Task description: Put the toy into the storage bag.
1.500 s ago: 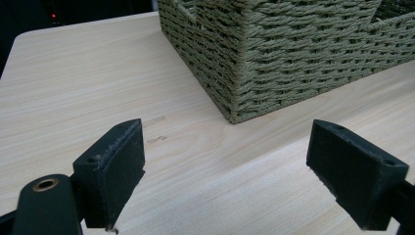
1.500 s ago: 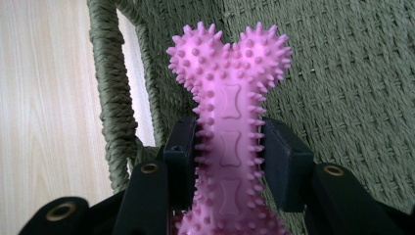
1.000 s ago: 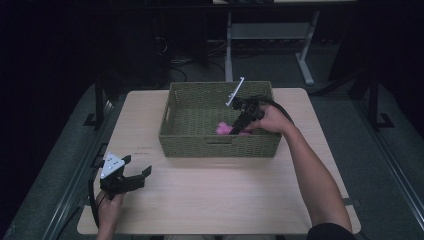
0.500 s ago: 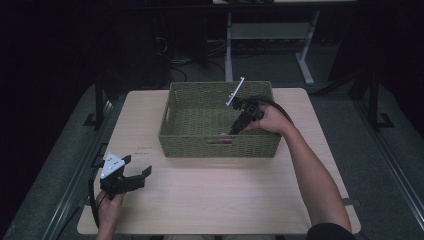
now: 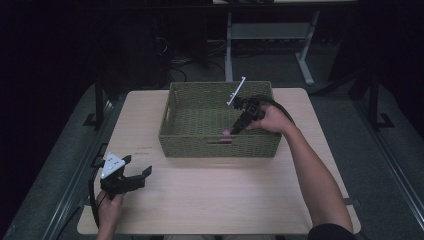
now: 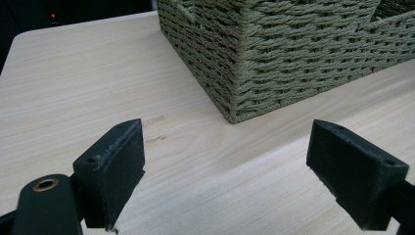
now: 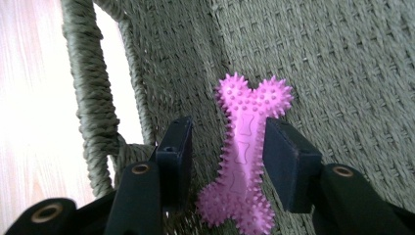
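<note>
Nearest the person, the left tongs (image 5: pixel 131 176) rested on the tabletop (image 5: pixel 215 200), jaws spread wide and holding nothing. Farther off, the right tongs (image 7: pixel 227 154) reached down into the green woven basket (image 5: pixel 172 107). Their jaws stood partly open around the pink spiky bone toy (image 7: pixel 244 152), which lay on the basket floor by the near wall.

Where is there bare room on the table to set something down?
Free: the table strip in front of the basket, between the left gripper and the person's forearm; also left of the basket. Crowded: the basket's near wall, where the right gripper straddles the pink bone toy.
</note>
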`<action>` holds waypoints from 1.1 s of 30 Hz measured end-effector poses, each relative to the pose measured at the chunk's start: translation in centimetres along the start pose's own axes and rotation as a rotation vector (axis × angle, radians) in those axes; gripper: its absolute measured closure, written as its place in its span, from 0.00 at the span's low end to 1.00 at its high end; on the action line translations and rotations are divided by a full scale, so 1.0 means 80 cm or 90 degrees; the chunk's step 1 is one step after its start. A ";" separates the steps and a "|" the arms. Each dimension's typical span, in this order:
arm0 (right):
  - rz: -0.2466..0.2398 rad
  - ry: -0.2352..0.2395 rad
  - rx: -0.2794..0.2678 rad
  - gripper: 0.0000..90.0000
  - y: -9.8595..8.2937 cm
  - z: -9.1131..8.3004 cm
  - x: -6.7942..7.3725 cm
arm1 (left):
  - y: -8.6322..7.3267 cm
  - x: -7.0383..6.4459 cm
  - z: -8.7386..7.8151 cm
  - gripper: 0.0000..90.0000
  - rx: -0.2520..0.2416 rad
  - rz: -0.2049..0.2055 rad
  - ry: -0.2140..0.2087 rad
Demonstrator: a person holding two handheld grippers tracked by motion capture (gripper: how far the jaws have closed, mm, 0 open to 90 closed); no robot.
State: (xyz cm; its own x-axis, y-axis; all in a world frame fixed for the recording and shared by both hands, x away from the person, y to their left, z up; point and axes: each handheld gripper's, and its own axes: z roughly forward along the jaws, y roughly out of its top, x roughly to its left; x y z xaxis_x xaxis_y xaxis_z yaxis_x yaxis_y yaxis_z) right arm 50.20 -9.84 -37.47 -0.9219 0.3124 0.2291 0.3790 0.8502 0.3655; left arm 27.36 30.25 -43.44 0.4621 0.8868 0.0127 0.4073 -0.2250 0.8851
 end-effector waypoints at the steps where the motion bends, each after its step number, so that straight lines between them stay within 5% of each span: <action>1: 0.000 0.000 0.000 0.57 0.000 0.000 0.000 | 0.000 0.000 0.000 0.15 0.000 0.000 0.001; 33: 0.021 -0.049 -0.045 0.47 -0.015 -0.050 0.017 | 0.000 -0.002 0.001 0.15 0.002 0.002 -0.003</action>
State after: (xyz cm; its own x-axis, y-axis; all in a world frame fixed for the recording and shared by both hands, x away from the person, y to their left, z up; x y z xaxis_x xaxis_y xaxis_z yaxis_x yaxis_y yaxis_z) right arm 48.83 -12.15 -33.96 -0.9110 0.3742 0.1732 0.4119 0.8075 0.4222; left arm 27.37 30.03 -43.46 0.4668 0.8843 0.0138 0.4086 -0.2295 0.8834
